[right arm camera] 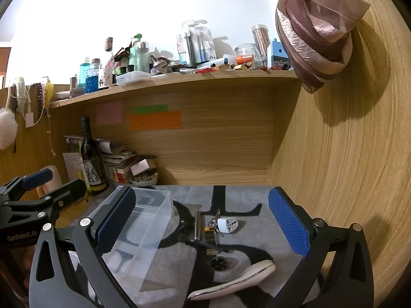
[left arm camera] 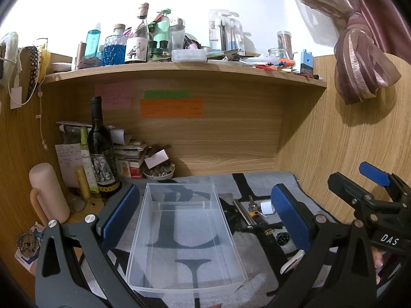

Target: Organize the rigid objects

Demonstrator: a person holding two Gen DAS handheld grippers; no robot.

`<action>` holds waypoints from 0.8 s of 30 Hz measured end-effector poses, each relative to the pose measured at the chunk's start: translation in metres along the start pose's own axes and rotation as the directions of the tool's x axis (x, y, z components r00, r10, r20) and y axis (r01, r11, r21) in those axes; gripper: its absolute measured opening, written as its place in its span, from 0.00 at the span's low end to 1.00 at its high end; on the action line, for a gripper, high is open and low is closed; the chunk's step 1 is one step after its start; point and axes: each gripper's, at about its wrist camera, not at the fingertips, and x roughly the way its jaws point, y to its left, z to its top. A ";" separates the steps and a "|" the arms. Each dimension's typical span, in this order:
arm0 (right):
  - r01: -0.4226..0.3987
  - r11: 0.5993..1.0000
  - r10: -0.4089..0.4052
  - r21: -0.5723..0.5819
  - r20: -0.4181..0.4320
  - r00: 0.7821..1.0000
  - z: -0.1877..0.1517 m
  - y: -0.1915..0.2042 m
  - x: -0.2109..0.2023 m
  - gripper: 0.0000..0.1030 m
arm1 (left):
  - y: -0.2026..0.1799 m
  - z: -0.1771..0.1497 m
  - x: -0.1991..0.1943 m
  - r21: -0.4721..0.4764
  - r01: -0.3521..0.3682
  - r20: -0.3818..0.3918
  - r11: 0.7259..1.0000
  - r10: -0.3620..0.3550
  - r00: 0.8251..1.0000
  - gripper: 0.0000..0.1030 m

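Both claws, left claw (left arm camera: 205, 213) and right claw (right arm camera: 203, 223), gape empty over a grey mat (right arm camera: 239, 197) in a wooden desk nook (right arm camera: 205, 154).

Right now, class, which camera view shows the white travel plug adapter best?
The right wrist view: the white travel plug adapter lies unobstructed, socket holes visible. In the left wrist view, a blue finger pad partly hides it.
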 end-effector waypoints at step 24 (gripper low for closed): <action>-0.003 1.000 0.003 -0.005 0.000 1.000 0.001 0.004 -0.001 1.00 | -0.002 -0.004 0.003 0.006 0.014 -0.007 1.000 -0.014 1.000 1.00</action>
